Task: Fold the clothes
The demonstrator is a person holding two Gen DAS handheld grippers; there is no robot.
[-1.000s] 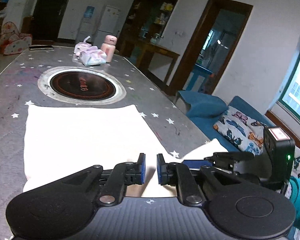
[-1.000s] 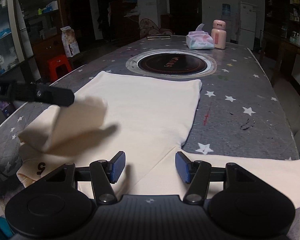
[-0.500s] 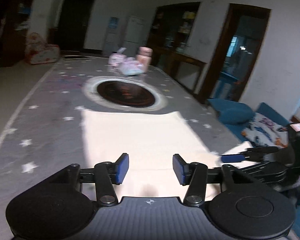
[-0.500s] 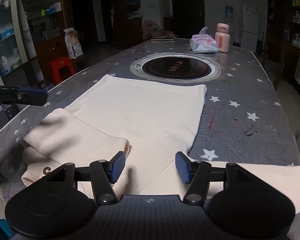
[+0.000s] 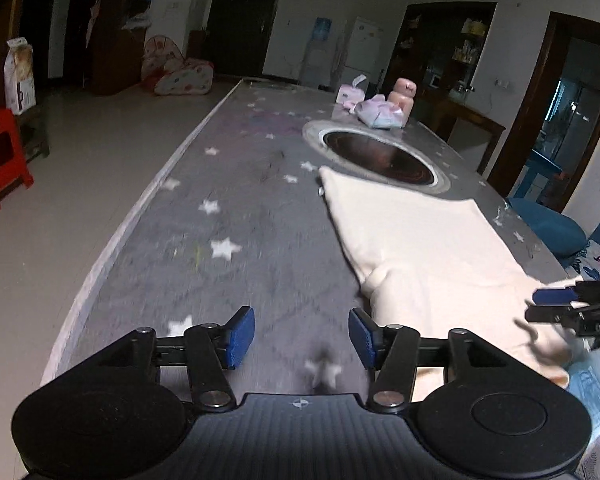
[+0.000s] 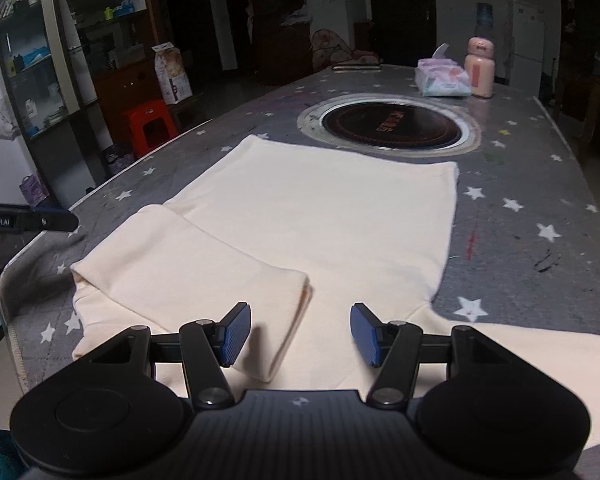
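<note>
My left gripper [image 5: 301, 338] hangs over bare grey tabletop, its blue pads [image 5: 240, 336] apart and opening a little more, with nothing between them; only a white printed star [image 5: 324, 372] on the star-patterned table cover [image 5: 236, 216] shows in the gap. My right gripper [image 6: 300, 334] stands half open over the cloth, gripping nothing, its pads [image 6: 236, 334] clear of the fabric.

The cream garment [image 6: 320, 216] lies flat on the table just beyond my right pads. Its near left sleeve [image 6: 188, 264] is folded inward across the body, a smooth double layer with a rounded fold edge that ends right before my left-hand pad. The other sleeve [image 6: 540, 356] runs out flat to the right, passing under my right-hand finger. The body is smooth, with a straight hem at the far end and a crisp right side edge. In the left wrist view the same garment [image 5: 420, 248] sits to the right of my open jaws, a small bunched fold at its near edge, and the tips of my right gripper [image 5: 572, 308] reach over it.

Past the hem a round black cooktop [image 6: 388, 124] in a metal ring is set into the table. Farther back stand a tissue pack [image 6: 444, 78] and a pink bottle [image 6: 480, 68], just beside each other.
</note>
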